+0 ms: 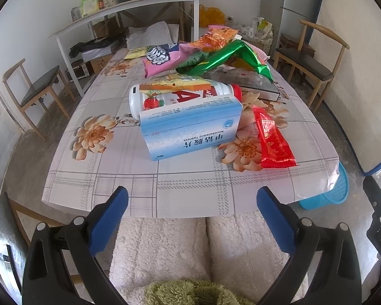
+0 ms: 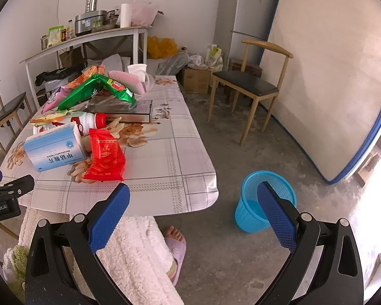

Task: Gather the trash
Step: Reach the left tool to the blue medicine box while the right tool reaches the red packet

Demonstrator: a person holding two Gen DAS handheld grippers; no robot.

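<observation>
Left wrist view: left gripper (image 1: 191, 218) held low at 6 o'clock, blue fingers (image 1: 109, 219) spread wide and holding nothing, above pale fleece-clad knees. Ahead, floral counter (image 1: 101, 178) carrying the trash pile. Near the middle, pale blue medicine box (image 1: 190, 129) lying nearest, touching a white bottle (image 1: 180, 95) with a red cap on its side just behind. Toward 3 o'clock of the box, red packet (image 1: 274, 139) flat by the counter's near right edge. Farther back toward 12 o'clock, pink snack bag (image 1: 162, 58), then green foil wrapper (image 1: 226, 59) draped over a dark flat box (image 1: 256, 85). At 4 o'clock, blue mesh bin (image 1: 330, 193) on the floor, partly hidden by the counter corner.

Right wrist view: same pile seen toward 10 o'clock on the counter (image 2: 170, 183), medicine box (image 2: 53, 147) leftmost, red packet (image 2: 105, 158) just beside it, green wrapper (image 2: 99, 89) behind. Right gripper (image 2: 194, 214) hovered off the counter's near corner, fingers (image 2: 276, 216) likewise wide apart and empty. Blue bin (image 2: 251, 213) upright on the concrete floor at 4 o'clock, partly behind the right finger, nothing seen inside.
</observation>
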